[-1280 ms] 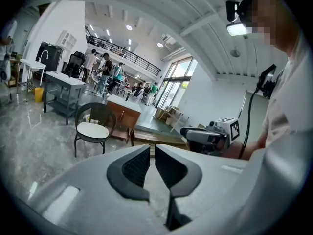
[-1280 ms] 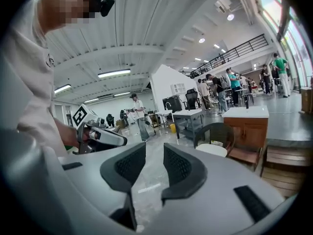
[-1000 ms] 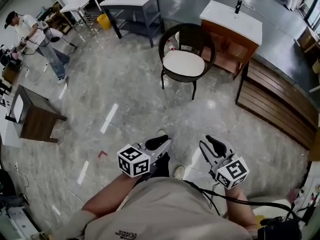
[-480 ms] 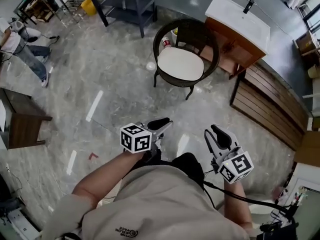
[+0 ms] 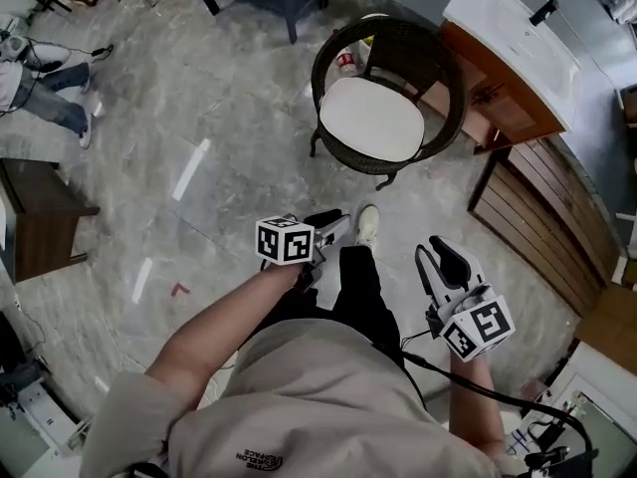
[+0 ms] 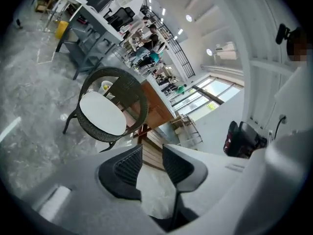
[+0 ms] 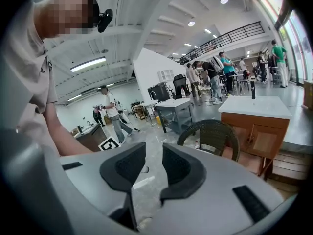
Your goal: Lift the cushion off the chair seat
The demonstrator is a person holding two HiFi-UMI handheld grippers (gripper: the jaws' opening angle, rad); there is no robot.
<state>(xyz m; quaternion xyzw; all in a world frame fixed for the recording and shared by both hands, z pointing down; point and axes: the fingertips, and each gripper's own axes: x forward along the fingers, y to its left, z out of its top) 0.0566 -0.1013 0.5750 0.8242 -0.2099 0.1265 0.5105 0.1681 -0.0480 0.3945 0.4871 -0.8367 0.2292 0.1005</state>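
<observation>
A white oval cushion (image 5: 371, 118) lies on the seat of a dark wicker chair (image 5: 443, 73) standing on the marble floor ahead of me. The left gripper view shows the cushion (image 6: 102, 113) and chair (image 6: 140, 102) up and to the left of the jaws. In the right gripper view, only the chair's back (image 7: 212, 133) shows. My left gripper (image 5: 328, 224) is held short of the chair, its jaws opening with nothing between them (image 6: 152, 153). My right gripper (image 5: 445, 259) hangs lower right, open and empty (image 7: 154, 153). Neither touches the chair.
A wooden cabinet with a white top (image 5: 518, 48) stands right behind the chair, and a slatted wooden platform (image 5: 542, 217) lies to its right. A dark side table (image 5: 40, 217) is at the left, another person (image 5: 40, 58) at top left. My shoe (image 5: 366, 225) steps toward the chair.
The chair has come much nearer in the head view as I walked toward it. Both grippers moved forward with me; the left one dropped and rolled, and its jaws widened.
</observation>
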